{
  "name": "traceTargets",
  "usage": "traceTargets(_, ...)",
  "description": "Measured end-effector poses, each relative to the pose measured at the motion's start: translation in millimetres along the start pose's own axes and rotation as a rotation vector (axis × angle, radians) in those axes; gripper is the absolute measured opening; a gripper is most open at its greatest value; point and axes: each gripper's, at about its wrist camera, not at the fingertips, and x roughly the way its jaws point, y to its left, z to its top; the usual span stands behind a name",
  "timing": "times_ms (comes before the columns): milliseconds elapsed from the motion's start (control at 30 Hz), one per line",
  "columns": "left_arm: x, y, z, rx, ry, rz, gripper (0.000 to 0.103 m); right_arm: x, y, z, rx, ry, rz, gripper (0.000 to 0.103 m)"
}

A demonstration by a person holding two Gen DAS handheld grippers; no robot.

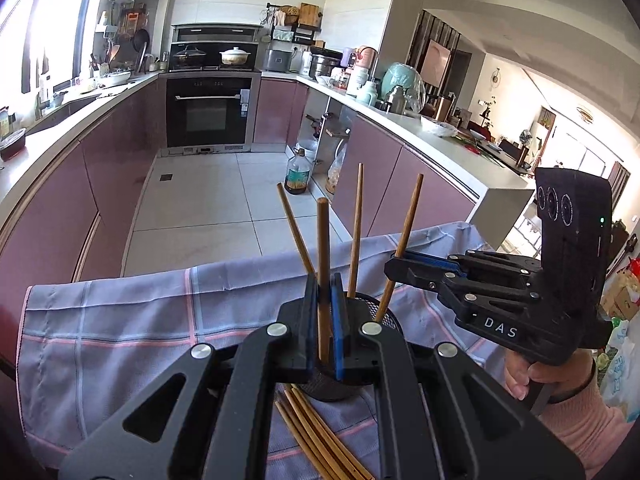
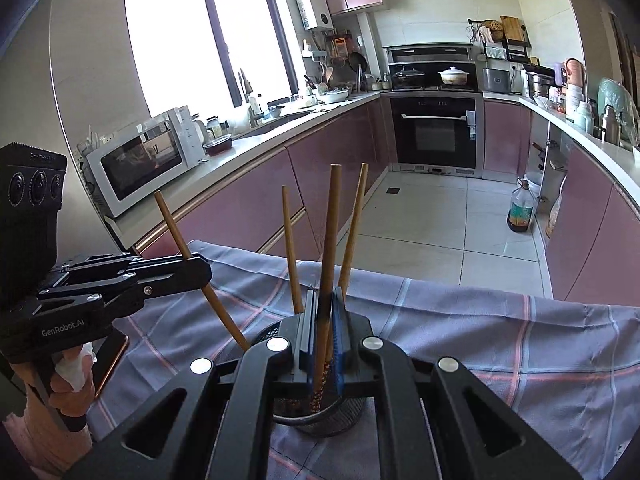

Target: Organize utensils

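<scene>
Black linkage of the left gripper (image 1: 325, 320) fills the bottom of the left wrist view, its jaws clenched on one upright chopstick (image 1: 323, 280) whose lower end hangs over the mesh holder (image 1: 370, 312); under the linkage a loose bundle of chopsticks (image 1: 320, 432) lies flat on the checked cloth (image 1: 120, 340), not yet sorted; to the right, the right gripper (image 1: 396, 266) pinches a tilted chopstick (image 1: 400, 248) whose tip already dips inside the holder's rim, and two more sticks lean in the cup behind; from the right wrist view, the right gripper's own jaws are closed on a dark-tipped stick (image 2: 328, 280) standing in the holder (image 2: 320, 412), while the left gripper (image 2: 196, 270) at the left edge grips its stick (image 2: 200, 276) aslant, lower end near the rim; to do this step well, I judge each stick should be brought closer to vertical and lowered until its tip is well inside the mesh before the jaws open; release one side at a time, since two slanting sticks crossing in a light cup could tip it or knock the leaning ones out; after that the flat bundle on the cloth remains.
</scene>
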Motion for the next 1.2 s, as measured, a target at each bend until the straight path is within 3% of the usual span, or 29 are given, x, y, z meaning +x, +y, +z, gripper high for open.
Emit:
traceTargets(100,10,4,2,-0.008,0.012,0.005,0.007,3,-4,3,0.016,-0.003,-0.007,0.008)
traceTargets(233,18,10,-2,-0.027,0.026,0.016,0.008,3,-8,2,0.04,-0.015,-0.016,0.018)
traceTargets(300,22,13,-4,-0.042,0.03,0.022,0.015,1,-10,1,0.048,-0.024,-0.014,0.021)
traceTargets(333,23,14,-6,-0.048,0.031,0.026,0.018,0,-11,1,0.049,-0.028,-0.01,0.027)
traceTargets(400,25,16,-9,-0.056,0.035,0.027,0.019,-2,-11,0,0.052,-0.042,-0.01,0.032)
traceTargets(767,8,25,-36,-0.079,0.002,0.054,0.021,-7,-5,-7,0.039,-0.061,-0.015,0.032)
traceTargets(1100,-21,22,-61,-0.066,-0.06,0.117,0.043,-41,15,-28,-0.005,-0.111,0.048,0.033)
traceTargets(1200,-29,24,-75,-0.07,-0.058,0.127,0.045,-46,24,-40,-0.028,-0.096,0.078,0.037)
